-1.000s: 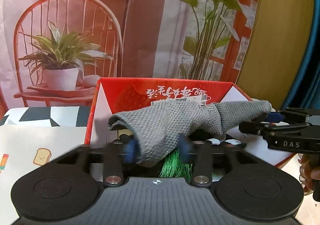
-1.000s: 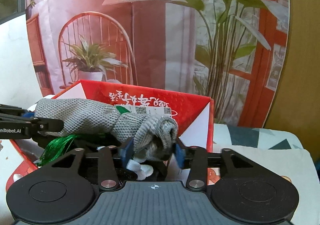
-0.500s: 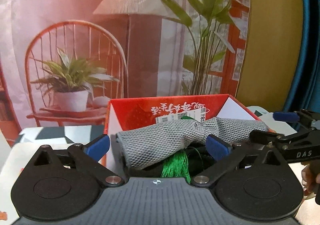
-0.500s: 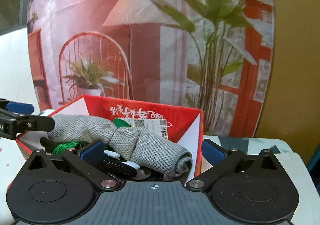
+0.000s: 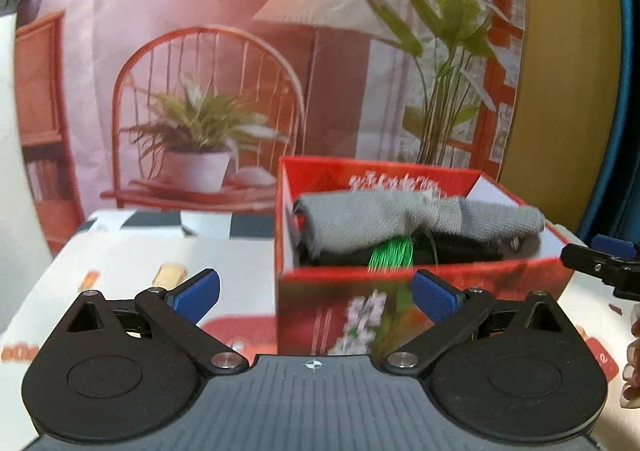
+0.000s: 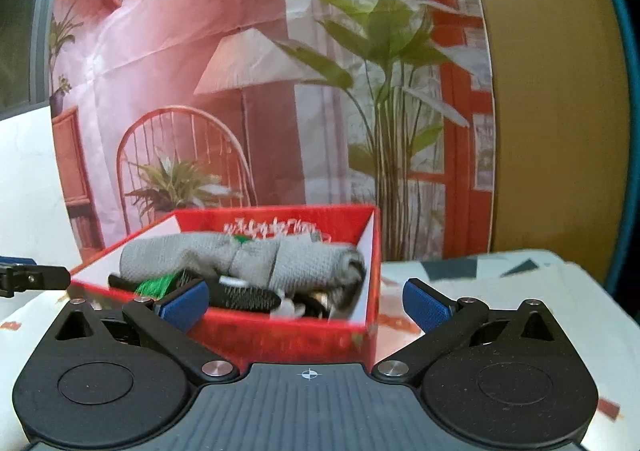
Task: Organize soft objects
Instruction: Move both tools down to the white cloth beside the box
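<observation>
Behind everything a printed backdrop (image 5: 200, 51) with a chair, lamp and plants is seen. Below it a patterned tablecloth (image 5: 132, 267) is spread. On the cloth a red box (image 5: 400, 307) is set, open at the top. Inside the box a rolled gray cloth (image 5: 400, 215) is laid across the other contents, reaching almost from wall to wall, untouched by either tool. Under the cloth green tinsel (image 5: 390, 253) and a black brush (image 6: 244, 297) are partly seen. Left gripper (image 5: 316, 291) is held in front of the box, jaws just opened and now spread wide, nothing between them. Right gripper (image 6: 306, 301) is likewise just opened, spread wide and empty, with the box's near corner seen past it. Blue pads (image 6: 182, 303) are clear of the cloth.
</observation>
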